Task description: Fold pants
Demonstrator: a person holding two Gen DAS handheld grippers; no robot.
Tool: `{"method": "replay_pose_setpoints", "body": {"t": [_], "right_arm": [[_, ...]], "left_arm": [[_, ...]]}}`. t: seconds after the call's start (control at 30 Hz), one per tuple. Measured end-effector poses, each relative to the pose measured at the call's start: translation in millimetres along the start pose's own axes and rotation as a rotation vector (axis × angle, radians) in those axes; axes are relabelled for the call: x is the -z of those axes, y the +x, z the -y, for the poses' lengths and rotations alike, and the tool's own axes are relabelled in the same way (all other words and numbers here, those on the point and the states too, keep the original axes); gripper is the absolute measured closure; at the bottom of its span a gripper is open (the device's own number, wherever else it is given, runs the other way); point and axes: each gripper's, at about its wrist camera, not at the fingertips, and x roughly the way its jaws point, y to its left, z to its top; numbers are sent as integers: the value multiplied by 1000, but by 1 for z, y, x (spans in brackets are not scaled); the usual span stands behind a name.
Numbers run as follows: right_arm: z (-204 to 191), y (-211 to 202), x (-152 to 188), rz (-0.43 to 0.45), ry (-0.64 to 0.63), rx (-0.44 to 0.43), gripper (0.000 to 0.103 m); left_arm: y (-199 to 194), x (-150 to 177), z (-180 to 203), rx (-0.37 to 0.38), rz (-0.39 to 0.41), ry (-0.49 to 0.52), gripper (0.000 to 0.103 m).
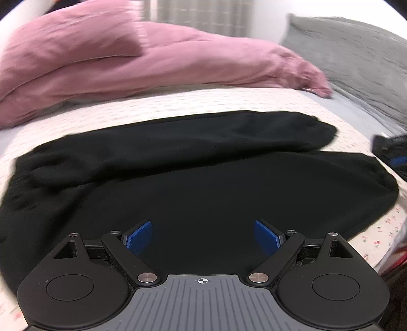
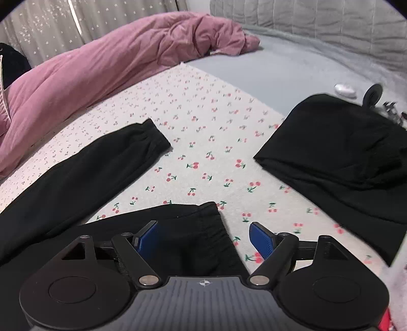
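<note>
Black pants (image 1: 193,183) lie spread on a cherry-print bedsheet (image 1: 157,105). In the left wrist view my left gripper (image 1: 203,235) is open, hovering over the wide black cloth, holding nothing. In the right wrist view two pant legs point away: the far leg's cuff (image 2: 150,137) and the near leg's cuff (image 2: 203,224). My right gripper (image 2: 203,238) is open, its jaws on either side of the near cuff, not closed on it. The right gripper also shows at the right edge of the left wrist view (image 1: 396,157).
A pink duvet (image 2: 101,68) is bunched along the far side of the bed. Another folded black garment (image 2: 351,152) lies to the right on the sheet (image 2: 203,122). A grey blanket (image 2: 274,66), a grey padded headboard (image 2: 318,20) and a small white object (image 2: 344,89) are beyond it.
</note>
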Motion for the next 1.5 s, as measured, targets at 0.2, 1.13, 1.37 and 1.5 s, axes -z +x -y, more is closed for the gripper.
{"method": "replay_pose_setpoints", "body": {"t": [0.2,1.13,1.37,1.5], "right_arm": [[7,31,3,-14,-43,-61,28],[-11,10,-22,138,-23,-10,29],[-41,38,-64,78,-103,-65,21],[-49,60,-92,66,-127,-116,19]], "left_arm": [[49,4,30,93,-7,58,13],[60,-25,34,62,-37,119,8],[73,-113,3,-13,-10,132,8],[108,-153,-21,-60,8,203,8]]}}
